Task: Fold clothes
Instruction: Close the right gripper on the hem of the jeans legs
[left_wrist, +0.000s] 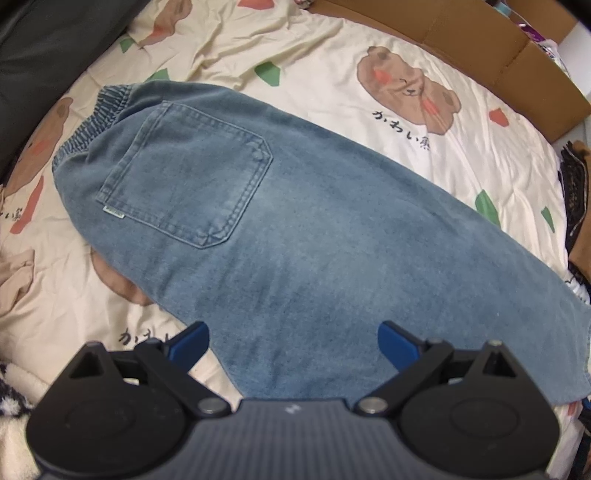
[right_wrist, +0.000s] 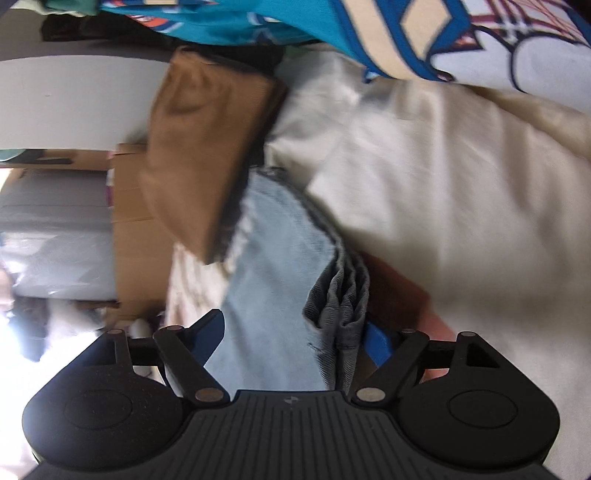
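The jeans (left_wrist: 280, 221) lay flat on the bed, already folded lengthwise leg over leg, with the back pocket (left_wrist: 184, 177) facing up and the elastic waistband (left_wrist: 92, 122) toward the far left of the left wrist view. The leg ends ran off toward the right, near a pile of other clothes. Beneath them the cartoon-printed bedsheet (left_wrist: 443, 155) was rumpled but free of other garments around the denim.

We judged the lengthwise fold done and the crosswise fold just starting. Our left gripper (left_wrist: 293, 338) hovered above the mid-leg area, its jaws wide apart and holding nothing. Our right gripper (right_wrist: 295, 332) was down at the hem end: the stacked hem edges (right_wrist: 340, 295) sat between its jaws, which stood well open and, as far as the blurred view showed, did not yet press the cloth. A brown folded garment (right_wrist: 199, 166) lay just beyond the hem, with a cardboard box (right_wrist: 133, 221) behind it.

The next move, we thought, called for the right jaws to close on all layers of the hem together, then carry that end toward the waistband while the left side steadied the middle. Missing a layer would leave the fold uneven.
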